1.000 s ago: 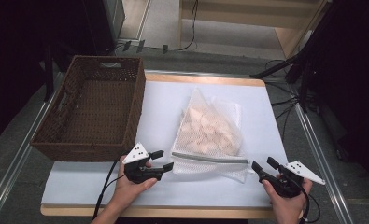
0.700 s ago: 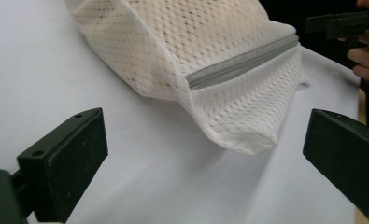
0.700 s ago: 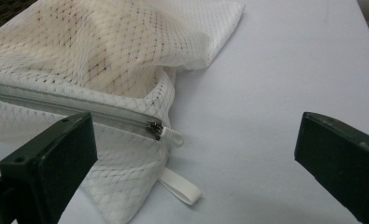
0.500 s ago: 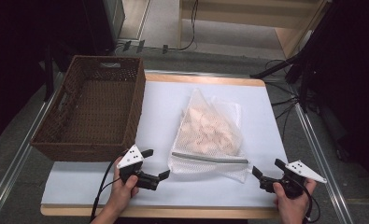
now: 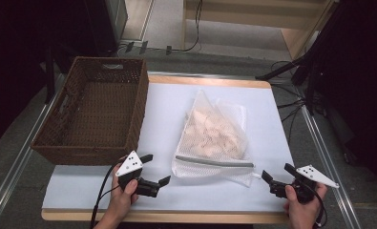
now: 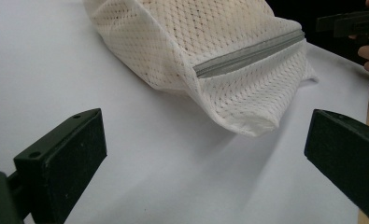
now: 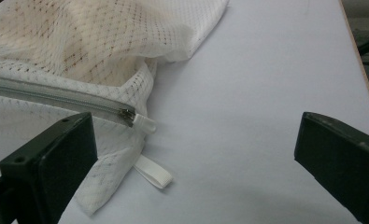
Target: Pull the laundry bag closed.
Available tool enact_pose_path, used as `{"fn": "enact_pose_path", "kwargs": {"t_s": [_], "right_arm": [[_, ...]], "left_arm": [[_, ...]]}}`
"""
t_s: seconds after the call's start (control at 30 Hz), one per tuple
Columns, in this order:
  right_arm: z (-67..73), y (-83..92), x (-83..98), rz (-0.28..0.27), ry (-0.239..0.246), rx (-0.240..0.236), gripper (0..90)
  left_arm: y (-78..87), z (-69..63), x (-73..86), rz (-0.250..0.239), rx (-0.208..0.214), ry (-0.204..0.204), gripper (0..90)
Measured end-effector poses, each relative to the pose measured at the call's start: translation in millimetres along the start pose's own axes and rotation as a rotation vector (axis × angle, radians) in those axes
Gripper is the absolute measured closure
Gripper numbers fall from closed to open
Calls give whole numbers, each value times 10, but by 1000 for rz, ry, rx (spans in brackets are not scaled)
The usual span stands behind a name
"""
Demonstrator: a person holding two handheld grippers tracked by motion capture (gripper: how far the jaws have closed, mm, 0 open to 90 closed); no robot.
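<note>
The mesh bag (image 5: 214, 136) is lying zipped at the table's (image 5: 86, 186) centre; both grippers, left (image 5: 153, 170) at 7 o'clock and right (image 5: 277, 173) at 5 o'clock, are standing wide and empty; the grasp is likely beginning, so next each must reach a bag corner.

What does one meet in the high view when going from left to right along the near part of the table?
Brown woven wicker basket → left gripper, fingers open → white mesh laundry bag with a grey zipper → right gripper, fingers open.
</note>
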State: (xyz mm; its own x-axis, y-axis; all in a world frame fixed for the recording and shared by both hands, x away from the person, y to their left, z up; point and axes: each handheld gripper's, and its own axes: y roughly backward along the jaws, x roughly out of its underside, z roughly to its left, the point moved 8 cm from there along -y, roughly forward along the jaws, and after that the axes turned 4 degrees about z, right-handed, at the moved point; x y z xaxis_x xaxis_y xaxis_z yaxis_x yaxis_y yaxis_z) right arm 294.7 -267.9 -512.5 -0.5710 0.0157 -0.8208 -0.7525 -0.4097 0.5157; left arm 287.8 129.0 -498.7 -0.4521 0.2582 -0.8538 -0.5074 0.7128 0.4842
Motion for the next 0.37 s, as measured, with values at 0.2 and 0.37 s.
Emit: {"fn": "enact_pose_path", "kwargs": {"t_s": [0.2,0.37], "right_arm": [[21,-19,9,11,1,-2,0],[27,-28,8,10,3,-9,0]], "left_arm": [[-27,-19,15,17,-3,-14,0],[-55,-22,26,31,-4,-16,0]]}}
